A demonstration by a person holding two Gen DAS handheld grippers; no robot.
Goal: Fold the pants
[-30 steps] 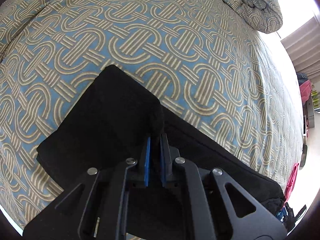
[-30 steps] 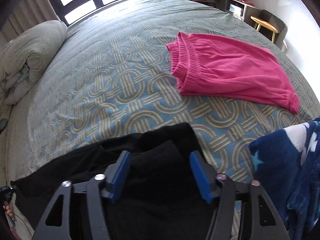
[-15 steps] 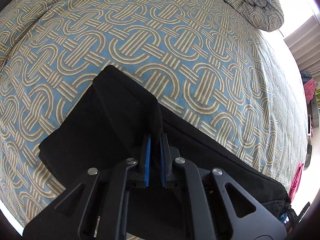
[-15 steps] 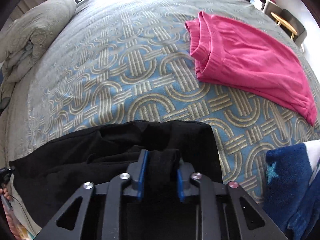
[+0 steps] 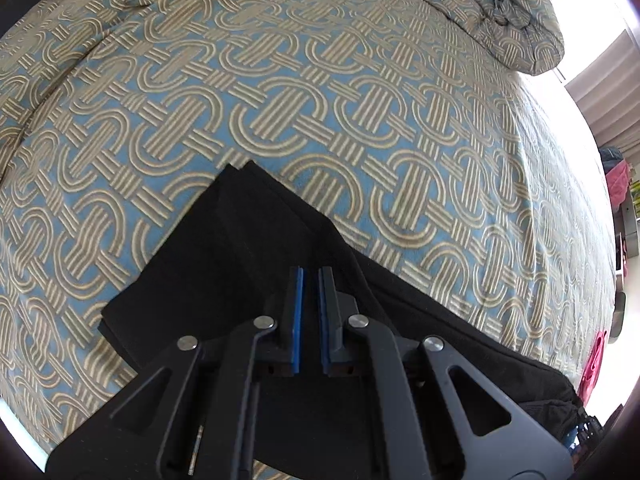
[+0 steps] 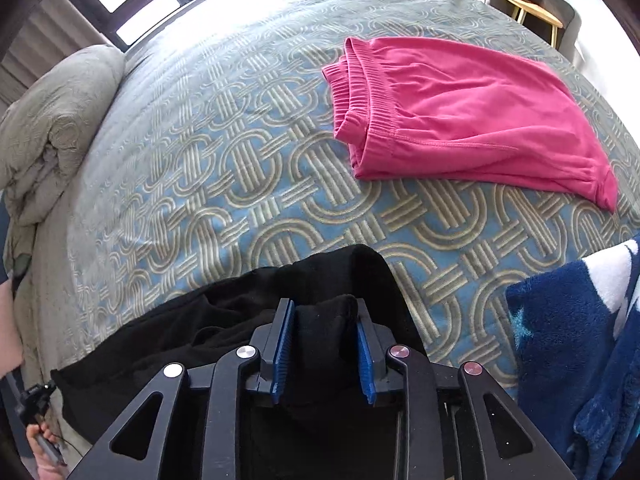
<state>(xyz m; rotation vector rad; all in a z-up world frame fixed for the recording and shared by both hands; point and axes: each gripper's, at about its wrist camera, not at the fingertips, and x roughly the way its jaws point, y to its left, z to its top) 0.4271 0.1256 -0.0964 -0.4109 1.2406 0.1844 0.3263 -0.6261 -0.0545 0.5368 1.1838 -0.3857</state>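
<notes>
Black pants [image 5: 224, 264] lie on the patterned bedspread [image 5: 320, 112], one end folded flat with a square corner pointing up the bed. My left gripper [image 5: 311, 276] sits over the fold with its blue pads nearly together; a thin gap shows and no cloth shows between them. In the right wrist view the other end of the black pants [image 6: 248, 304] is bunched. My right gripper [image 6: 325, 306] is shut on a thick fold of this black cloth, pads held apart by it.
Pink shorts [image 6: 460, 120] lie folded further up the bed. A dark blue fleece with white stars [image 6: 576, 352] is at the right. A rolled duvet [image 6: 44, 128] lies at the left; it also shows in the left wrist view [image 5: 492, 4]. A wooden stool [image 6: 532, 12] stands beyond the bed.
My right gripper went from open to shut on the bunched black cloth. The fold at my left gripper has dropped flat, and the left pads have parted slightly.
</notes>
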